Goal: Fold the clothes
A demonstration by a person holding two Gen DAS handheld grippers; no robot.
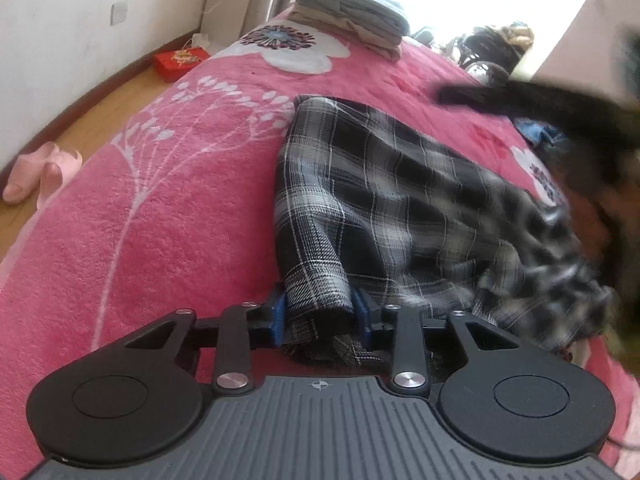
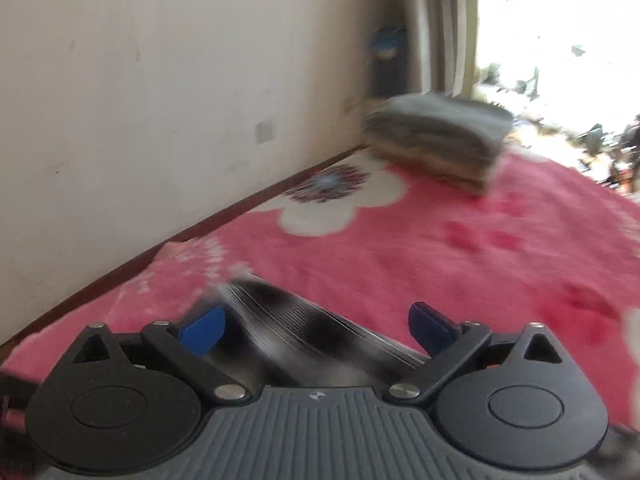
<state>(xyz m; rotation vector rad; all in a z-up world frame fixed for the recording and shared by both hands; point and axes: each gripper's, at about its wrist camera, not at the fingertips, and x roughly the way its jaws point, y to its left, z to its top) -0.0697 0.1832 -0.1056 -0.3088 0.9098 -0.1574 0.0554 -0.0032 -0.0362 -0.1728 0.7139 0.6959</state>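
Gripping: left gripper (image 1: 319,311) has its blue fingers (image 1: 279,312) pressed narrow on a bunched fold of the plaid garment (image 1: 384,184).
Garment position: black, white and grey plaid cloth lies on the pink blanket (image 1: 192,208) of the bed, stretching away from the left gripper toward the far right; near-right portion rumpled and motion-blurred.
Right gripper: seen from its own camera, right gripper (image 2: 316,326) has fingers (image 2: 202,330) spread wide; a blurred streak of plaid cloth runs between them, pads not pressing on it.
Right gripper in left view: dark blurred shape at the right edge, detail not readable.
Blanket pattern: white flowers and white branch print on pink.
Far end of bed: stack of folded clothes (image 1: 352,12), grey on beige, well apart from the plaid garment.
Floor: wood; pink slippers (image 1: 40,172) and a red box (image 1: 180,60) beside the bed.
Image quality: right view heavily blurred.
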